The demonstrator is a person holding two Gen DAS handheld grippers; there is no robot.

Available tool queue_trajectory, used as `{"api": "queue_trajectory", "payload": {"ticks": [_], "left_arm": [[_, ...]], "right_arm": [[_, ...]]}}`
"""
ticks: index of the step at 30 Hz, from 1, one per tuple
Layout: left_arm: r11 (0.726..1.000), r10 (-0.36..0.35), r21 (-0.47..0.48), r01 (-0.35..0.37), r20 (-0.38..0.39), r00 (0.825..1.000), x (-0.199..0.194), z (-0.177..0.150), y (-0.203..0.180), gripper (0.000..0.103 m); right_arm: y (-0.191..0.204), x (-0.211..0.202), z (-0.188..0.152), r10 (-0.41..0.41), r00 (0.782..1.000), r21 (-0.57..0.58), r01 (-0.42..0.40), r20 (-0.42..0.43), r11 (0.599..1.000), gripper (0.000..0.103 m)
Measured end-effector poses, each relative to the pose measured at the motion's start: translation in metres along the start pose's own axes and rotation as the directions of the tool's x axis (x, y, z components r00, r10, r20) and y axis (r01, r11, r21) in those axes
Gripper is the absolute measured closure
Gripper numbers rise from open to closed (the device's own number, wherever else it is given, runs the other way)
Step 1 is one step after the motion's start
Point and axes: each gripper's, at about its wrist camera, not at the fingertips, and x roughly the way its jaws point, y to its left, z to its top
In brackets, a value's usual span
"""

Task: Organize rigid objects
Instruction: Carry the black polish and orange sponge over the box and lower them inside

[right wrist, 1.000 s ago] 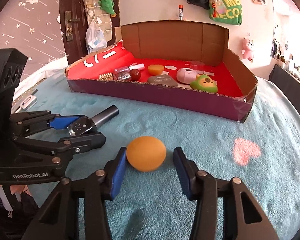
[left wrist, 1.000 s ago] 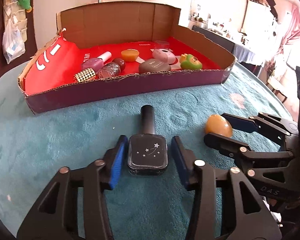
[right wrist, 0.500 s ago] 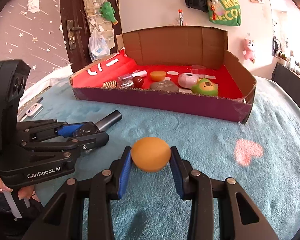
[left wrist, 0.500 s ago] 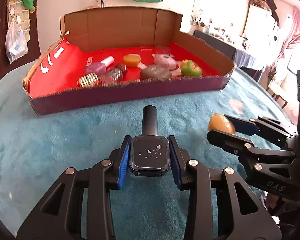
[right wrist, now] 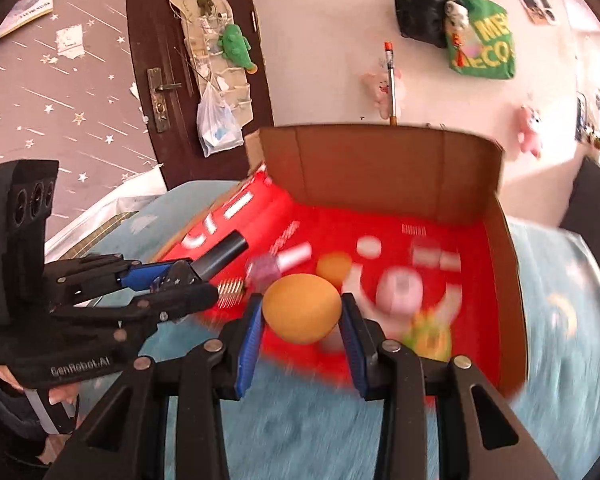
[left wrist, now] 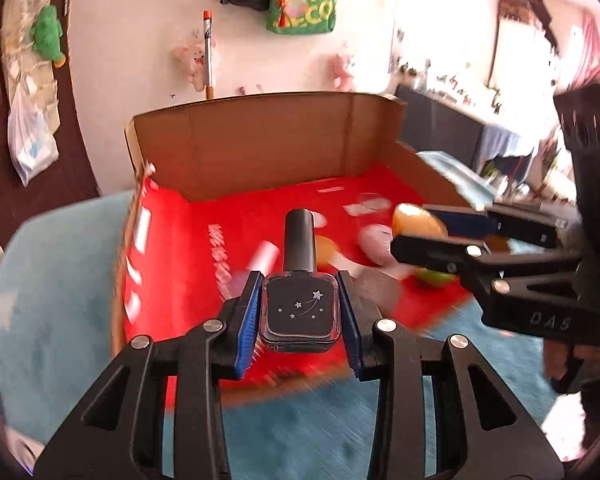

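My left gripper (left wrist: 299, 312) is shut on a black nail-polish bottle (left wrist: 300, 308) with a star print and a tall black cap, held in the air over the front of the cardboard box (left wrist: 260, 144). My right gripper (right wrist: 302, 314) is shut on an orange egg-shaped object (right wrist: 302, 308), also lifted above the box's front edge. In the left wrist view the right gripper (left wrist: 428, 228) holds the egg (left wrist: 416, 218) to the right of the bottle. In the right wrist view the left gripper (right wrist: 180, 280) with the bottle (right wrist: 216, 258) is at the left.
The box has a red lining (right wrist: 380, 228) and brown walls; inside lie several blurred small items, among them a pink round case (right wrist: 400, 292), a green-yellow toy (right wrist: 428, 336) and a small orange piece (right wrist: 334, 266). A teal fluffy cloth (left wrist: 52, 280) covers the table.
Both grippers closed on their objects on the cloth, then lifted them and carried them forward, so they now hang over the front of the box.
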Motion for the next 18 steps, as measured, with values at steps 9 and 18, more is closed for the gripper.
{"api": "queue_trajectory", "payload": {"ticks": [9,18], "left_arm": [[0.998,0.048,0.041,-0.041,-0.202,0.978,0.086,0.038,0.038,0.069],[0.997,0.069,0.049,-0.057,-0.31,0.948,0.135,0.046,0.053,0.069]], "right_arm": [[-0.028,0.106,0.06,-0.086,0.975,-0.03,0.081,-0.206,0.996,0.063],[-0.044,0.162,0.065,-0.141,0.92,-0.052,0.131,-0.365,0.99,0.063]]}}
